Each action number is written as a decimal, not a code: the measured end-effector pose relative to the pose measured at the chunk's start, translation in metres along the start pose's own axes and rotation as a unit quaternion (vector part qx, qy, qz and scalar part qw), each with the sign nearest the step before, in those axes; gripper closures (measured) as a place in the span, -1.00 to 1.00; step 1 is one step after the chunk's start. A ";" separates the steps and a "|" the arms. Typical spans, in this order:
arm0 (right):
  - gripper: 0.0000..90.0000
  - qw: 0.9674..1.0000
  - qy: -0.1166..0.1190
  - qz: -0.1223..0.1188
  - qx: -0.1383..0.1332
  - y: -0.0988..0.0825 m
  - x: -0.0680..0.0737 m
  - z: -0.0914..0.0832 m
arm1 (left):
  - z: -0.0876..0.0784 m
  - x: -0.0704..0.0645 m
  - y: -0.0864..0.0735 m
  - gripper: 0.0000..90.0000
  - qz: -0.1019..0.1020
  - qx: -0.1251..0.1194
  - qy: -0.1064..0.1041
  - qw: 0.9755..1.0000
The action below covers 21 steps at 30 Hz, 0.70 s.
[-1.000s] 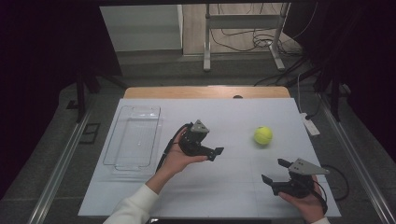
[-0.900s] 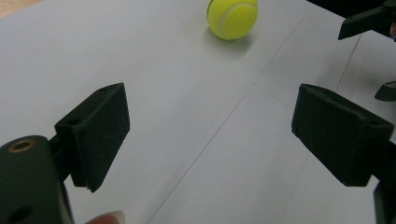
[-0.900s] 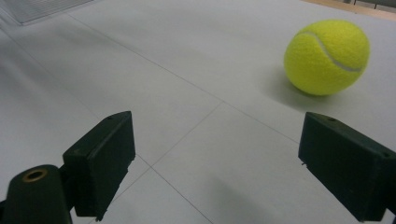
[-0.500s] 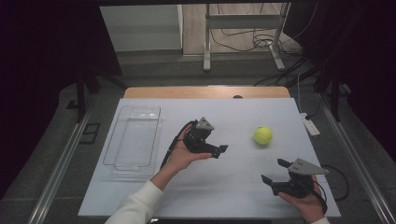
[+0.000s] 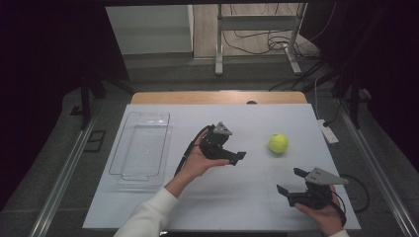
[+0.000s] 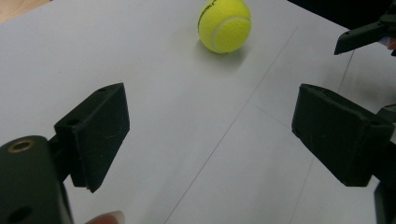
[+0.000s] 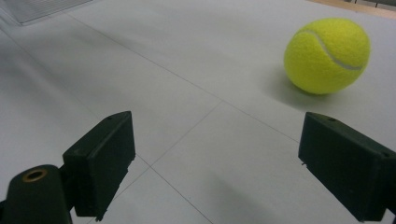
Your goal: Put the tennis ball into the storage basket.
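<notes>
A yellow tennis ball [image 5: 278,143] rests on the white table [image 5: 247,202], right of centre. My left gripper [image 5: 234,151] hovers just left of it, open and empty, pointing toward the ball. Along the left gripper's jaws the ball [image 6: 224,24] lies ahead, beyond the wide gap of the left gripper [image 6: 210,130]. My right gripper [image 5: 290,180] sits low near the front right, open and empty, below the ball. In the right gripper view the ball [image 7: 327,55] is ahead and to the right of the right gripper [image 7: 224,163].
A clear plastic tray [image 5: 114,170] lies empty on the left side of the table; its corner [image 7: 42,9] shows far off. A white power strip [image 5: 327,132] lies at the table's right edge. The right gripper's jaw tip [image 6: 364,35] shows beyond the ball.
My left gripper has drifted a little to the right, closer to the tennis ball. The right gripper and the ball have stayed put.
</notes>
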State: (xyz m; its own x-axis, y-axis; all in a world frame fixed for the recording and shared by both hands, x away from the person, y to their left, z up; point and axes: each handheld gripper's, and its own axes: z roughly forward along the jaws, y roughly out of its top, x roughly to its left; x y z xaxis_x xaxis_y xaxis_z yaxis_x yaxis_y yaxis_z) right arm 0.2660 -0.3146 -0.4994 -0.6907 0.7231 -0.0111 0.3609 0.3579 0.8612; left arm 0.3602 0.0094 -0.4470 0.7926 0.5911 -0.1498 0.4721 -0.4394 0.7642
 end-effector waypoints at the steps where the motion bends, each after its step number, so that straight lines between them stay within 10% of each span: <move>1: -0.75 1.000 0.000 0.000 0.000 0.000 0.000 0.000 | 0.001 0.000 0.001 -0.73 0.000 -0.001 -0.001 1.000; 21: -0.75 1.000 0.000 0.000 0.001 0.000 -0.001 0.000 | 0.010 0.004 0.007 -0.74 -0.004 0.001 -0.002 1.000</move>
State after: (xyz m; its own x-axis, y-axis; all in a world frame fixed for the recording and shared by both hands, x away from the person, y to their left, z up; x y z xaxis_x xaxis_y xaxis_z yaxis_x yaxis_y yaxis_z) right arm 0.2664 -0.3150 -0.4998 -0.6908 0.7229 -0.0109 0.3617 0.3586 0.8606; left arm 0.3701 0.0021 -0.4485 0.7908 0.5913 -0.1579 0.4786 -0.4368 0.7617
